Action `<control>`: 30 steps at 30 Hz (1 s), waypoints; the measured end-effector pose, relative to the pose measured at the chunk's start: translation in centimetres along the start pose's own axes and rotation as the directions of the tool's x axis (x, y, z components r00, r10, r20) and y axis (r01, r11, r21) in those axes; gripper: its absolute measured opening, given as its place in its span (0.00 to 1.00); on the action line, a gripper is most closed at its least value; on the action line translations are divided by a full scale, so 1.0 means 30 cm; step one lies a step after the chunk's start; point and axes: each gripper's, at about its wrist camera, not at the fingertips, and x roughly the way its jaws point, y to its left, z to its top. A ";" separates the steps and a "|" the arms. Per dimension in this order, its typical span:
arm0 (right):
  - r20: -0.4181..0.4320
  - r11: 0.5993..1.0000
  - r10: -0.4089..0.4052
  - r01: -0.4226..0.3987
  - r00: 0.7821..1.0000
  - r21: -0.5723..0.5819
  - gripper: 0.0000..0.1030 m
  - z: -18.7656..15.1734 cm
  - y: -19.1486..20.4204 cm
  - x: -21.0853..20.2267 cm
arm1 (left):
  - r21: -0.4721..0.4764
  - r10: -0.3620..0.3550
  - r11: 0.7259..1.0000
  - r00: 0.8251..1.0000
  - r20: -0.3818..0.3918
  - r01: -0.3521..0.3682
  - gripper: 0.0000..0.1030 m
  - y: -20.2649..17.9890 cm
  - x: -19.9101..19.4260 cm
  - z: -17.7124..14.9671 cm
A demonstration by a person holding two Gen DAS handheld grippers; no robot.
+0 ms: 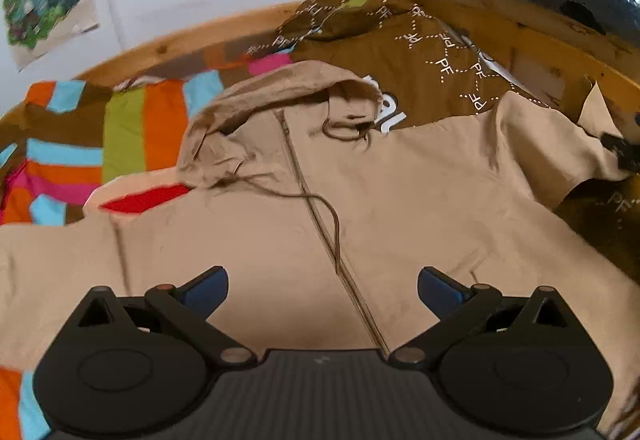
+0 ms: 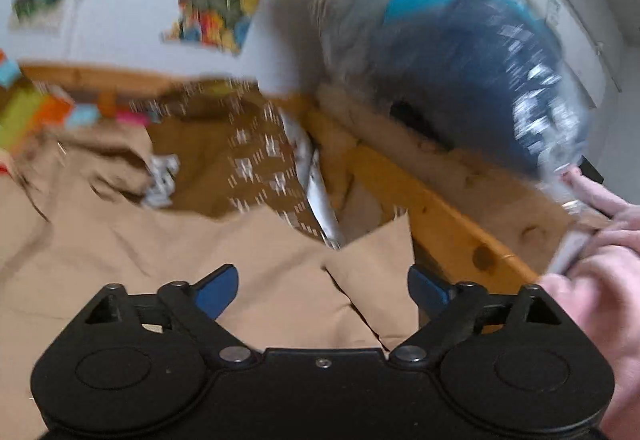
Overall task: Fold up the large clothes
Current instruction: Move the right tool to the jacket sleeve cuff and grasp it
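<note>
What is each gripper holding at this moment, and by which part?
Nothing is held. The left gripper and the right gripper both stand open above the beige hoodie, with no cloth between their fingers.

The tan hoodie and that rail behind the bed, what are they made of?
The tan hoodie looks like soft, matte cotton fleece: it creases and lies limp, with a zipper and a cord drawstring. The exact fabric is a guess. The rail looks like pale varnished wood, probably pine: dark knots and grain show.
</note>
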 end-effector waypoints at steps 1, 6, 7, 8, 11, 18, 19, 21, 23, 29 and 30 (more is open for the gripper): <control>-0.011 1.000 -0.009 0.009 1.000 -0.014 0.83 0.008 0.003 0.056 | 0.012 0.002 1.000 1.000 0.015 -0.002 1.00 0.001 0.019 -0.005; -0.011 0.993 -0.090 0.089 0.996 -0.075 0.80 -0.005 0.025 0.219 | 0.008 -0.002 1.000 1.000 -0.002 0.002 1.00 0.021 0.121 -0.001; -0.018 0.993 -0.096 0.094 0.995 -0.076 0.80 -0.007 0.023 0.238 | -0.003 -0.008 1.000 1.000 -0.016 0.008 1.00 0.025 0.139 -0.005; -0.024 0.993 -0.097 0.095 0.995 -0.074 0.80 -0.002 0.022 0.247 | -0.009 -0.014 1.000 1.000 -0.026 0.014 1.00 0.031 0.152 -0.004; -0.051 0.990 -0.110 0.105 0.993 -0.093 0.78 -0.002 0.023 0.290 | -0.023 -0.015 1.000 0.998 -0.058 0.013 1.00 0.041 0.185 -0.018; -0.051 0.987 -0.138 0.133 0.989 -0.090 0.74 -0.001 -0.003 0.302 | -0.038 0.031 0.999 0.998 -0.062 -0.034 1.00 0.067 0.147 -0.049; -0.056 0.987 -0.132 0.126 0.990 -0.100 0.74 0.004 -0.004 0.310 | -0.039 0.052 0.998 0.996 -0.066 -0.055 1.00 0.068 0.141 -0.049; -0.095 0.985 -0.117 0.103 0.989 -0.137 0.74 0.006 0.006 0.339 | -0.038 0.095 0.994 0.993 -0.072 -0.098 1.00 0.074 0.131 -0.053; -0.115 0.979 -0.127 0.106 0.985 -0.175 0.74 0.003 0.022 0.357 | -0.049 0.118 0.991 0.990 -0.078 -0.122 1.00 0.088 0.119 -0.062; -0.155 0.974 -0.211 0.194 0.965 -0.116 0.36 0.032 -0.035 0.385 | -0.101 0.146 0.983 0.985 -0.091 -0.155 1.00 0.140 0.075 -0.084; -0.155 0.977 -0.207 0.196 0.966 -0.086 0.32 0.040 -0.050 0.379 | -0.104 0.146 0.982 0.985 -0.089 -0.155 1.00 0.146 0.064 -0.084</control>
